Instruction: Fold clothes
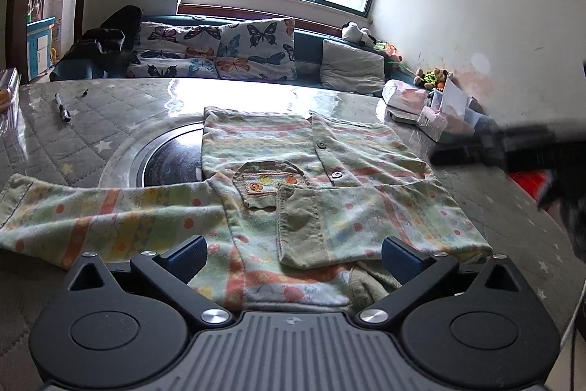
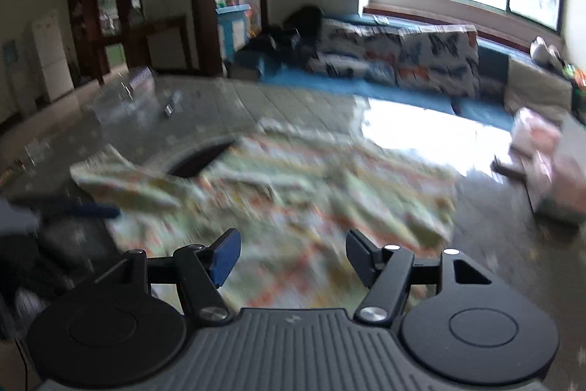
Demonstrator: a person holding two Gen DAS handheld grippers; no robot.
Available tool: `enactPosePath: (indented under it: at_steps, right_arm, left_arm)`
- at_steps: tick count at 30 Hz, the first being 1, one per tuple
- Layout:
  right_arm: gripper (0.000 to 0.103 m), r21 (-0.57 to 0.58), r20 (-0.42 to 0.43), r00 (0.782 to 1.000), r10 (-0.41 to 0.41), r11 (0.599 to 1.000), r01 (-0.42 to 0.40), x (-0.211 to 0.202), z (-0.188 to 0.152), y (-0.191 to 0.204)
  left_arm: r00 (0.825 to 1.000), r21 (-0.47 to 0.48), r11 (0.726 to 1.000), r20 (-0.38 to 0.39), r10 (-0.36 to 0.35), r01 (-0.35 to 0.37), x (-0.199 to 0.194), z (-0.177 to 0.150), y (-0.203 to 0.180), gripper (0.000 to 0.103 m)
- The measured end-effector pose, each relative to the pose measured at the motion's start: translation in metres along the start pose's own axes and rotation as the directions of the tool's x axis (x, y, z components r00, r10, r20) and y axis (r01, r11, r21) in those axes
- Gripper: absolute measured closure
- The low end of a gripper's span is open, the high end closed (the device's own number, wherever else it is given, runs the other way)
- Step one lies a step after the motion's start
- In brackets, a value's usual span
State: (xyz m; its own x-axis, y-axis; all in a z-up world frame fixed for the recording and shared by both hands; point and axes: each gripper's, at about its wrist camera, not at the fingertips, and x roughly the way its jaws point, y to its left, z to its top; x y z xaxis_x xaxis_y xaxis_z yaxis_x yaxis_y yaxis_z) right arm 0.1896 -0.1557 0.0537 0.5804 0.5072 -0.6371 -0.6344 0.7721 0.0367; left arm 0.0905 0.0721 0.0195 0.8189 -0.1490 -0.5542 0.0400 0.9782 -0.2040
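A pale green child's shirt point(image 1: 293, 171) with orange and yellow print lies flat on the table, buttons and a chest pocket facing up. One sleeve point(image 1: 304, 222) is folded across its front; the other sleeve point(image 1: 91, 218) stretches out to the left. My left gripper point(image 1: 295, 253) stands open over the shirt's near edge, its pads clear of the cloth. The right wrist view is blurred: the shirt point(image 2: 293, 193) lies below my right gripper point(image 2: 293, 248), which is open with nothing pinched. The right gripper point(image 1: 494, 149) also shows as a dark blur at the shirt's right side.
The table point(image 1: 73, 134) has a grey quilted cover under a glossy sheet, with a round dark inset point(image 1: 168, 160) partly under the shirt. A pen point(image 1: 63, 109) lies far left. Tissue packs and small boxes point(image 1: 432, 112) crowd the far right. A sofa with butterfly cushions point(image 1: 219, 50) stands behind.
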Motion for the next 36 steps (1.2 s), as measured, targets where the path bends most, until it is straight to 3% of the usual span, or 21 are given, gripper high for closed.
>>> enactPosePath:
  at_steps: [12,19,25,36]
  right_arm:
    - [0.027,0.117,-0.130,0.992,0.006,0.993,0.010,0.016,-0.069,-0.044]
    - [0.025,0.113,-0.086,0.996,-0.008,0.993,0.018,0.013,-0.052,-0.057]
    - [0.022,0.159,-0.048,0.999,-0.011,0.987,0.019,0.039,-0.030,-0.074]
    - [0.021,0.126,-0.097,0.995,-0.016,0.992,0.029,0.070,-0.028,-0.076]
  left_arm:
    - [0.999,0.044,0.999,-0.039,0.012,-0.011,0.027,0.015,-0.022,0.000]
    - [0.994,0.045,0.996,-0.066,0.083,-0.080,0.047,0.021,-0.019,0.000]
    - [0.985,0.058,0.986,-0.073,0.157,-0.153,0.062,0.027,-0.017,0.000]
    - [0.964,0.116,0.967,-0.116,0.239,-0.225,0.084,0.014,-0.009,0.000]
